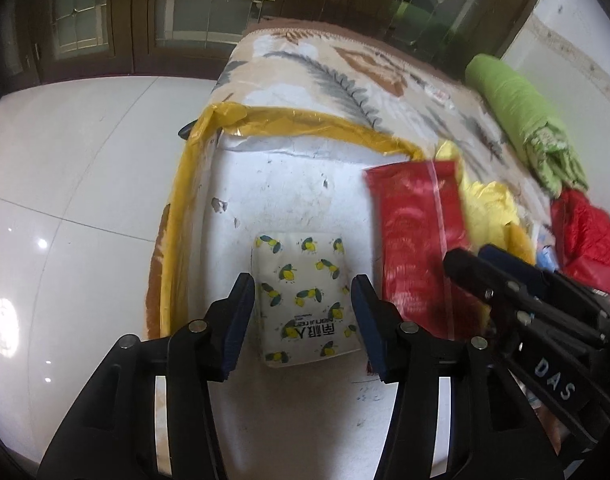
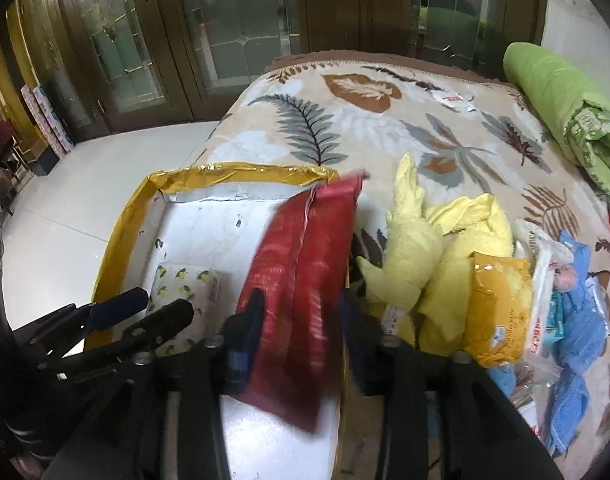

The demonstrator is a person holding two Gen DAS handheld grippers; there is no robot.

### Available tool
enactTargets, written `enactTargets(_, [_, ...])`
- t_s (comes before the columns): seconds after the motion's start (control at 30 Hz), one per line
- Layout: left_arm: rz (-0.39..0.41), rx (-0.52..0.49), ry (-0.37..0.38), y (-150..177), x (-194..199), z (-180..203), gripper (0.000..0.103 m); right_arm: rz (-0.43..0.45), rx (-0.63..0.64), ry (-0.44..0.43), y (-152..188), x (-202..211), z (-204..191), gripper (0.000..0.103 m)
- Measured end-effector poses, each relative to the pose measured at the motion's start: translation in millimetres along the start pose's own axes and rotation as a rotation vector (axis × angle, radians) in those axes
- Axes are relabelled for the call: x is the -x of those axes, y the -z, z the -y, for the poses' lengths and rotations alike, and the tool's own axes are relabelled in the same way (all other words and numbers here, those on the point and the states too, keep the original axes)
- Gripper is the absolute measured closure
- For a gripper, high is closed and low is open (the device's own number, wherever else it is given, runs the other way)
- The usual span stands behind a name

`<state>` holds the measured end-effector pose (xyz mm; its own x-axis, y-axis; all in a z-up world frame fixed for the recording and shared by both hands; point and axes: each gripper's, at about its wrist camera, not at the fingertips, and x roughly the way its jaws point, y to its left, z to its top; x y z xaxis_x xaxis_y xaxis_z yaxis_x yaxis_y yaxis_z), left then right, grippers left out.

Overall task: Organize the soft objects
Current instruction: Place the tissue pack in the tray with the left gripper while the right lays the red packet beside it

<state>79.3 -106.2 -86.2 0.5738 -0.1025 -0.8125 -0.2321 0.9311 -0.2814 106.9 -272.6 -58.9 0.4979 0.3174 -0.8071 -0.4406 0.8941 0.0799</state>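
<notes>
Placing the red packet (image 2: 301,292) into the box (image 1: 193,184) on the bed (image 2: 345,112): the right claw (image 2: 301,320) grips it, half over the rim. The left claw (image 1: 303,320) stands open around the tissue pack (image 1: 305,296) inside. Next, I think, lower and release it.

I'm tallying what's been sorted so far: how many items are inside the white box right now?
2. The lemon-print tissue pack lies flat on the box floor; the red packet leans over its right edge. Grippers may hide others.
</notes>
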Motion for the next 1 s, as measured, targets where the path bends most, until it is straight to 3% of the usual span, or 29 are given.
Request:
enactTargets(0.03, [0.029,0.021,0.011,1,5,-2,0.052,0.012,0.004,0.003,1,5,-1,0.049])
enactTargets(0.1, [0.046,0.043,0.005,2,8,-4,0.035,0.037,0.010,0.033,3,12,-1,0.045])
enactTargets(0.17, [0.051,0.034,0.022,3,11,-4,0.035,0.035,0.003,0.032,4,18,0,0.044])
enactTargets(0.4, [0.090,-0.007,-0.023,11,43,11,0.035,0.057,-0.031,0.000,26,59,9,0.044])
enactTargets(0.6, [0.124,-0.050,0.031,28,82,43,0.035,0.053,-0.116,-0.064,59,96,37,0.044])
enactTargets(0.83, [0.079,-0.081,0.103,58,96,86,0.035,0.042,-0.184,-0.076,96,136,73,0.044])
enactTargets(1.0, [0.042,-0.136,0.112,71,97,122,0.035,0.036,-0.204,-0.076,115,154,90,0.044])
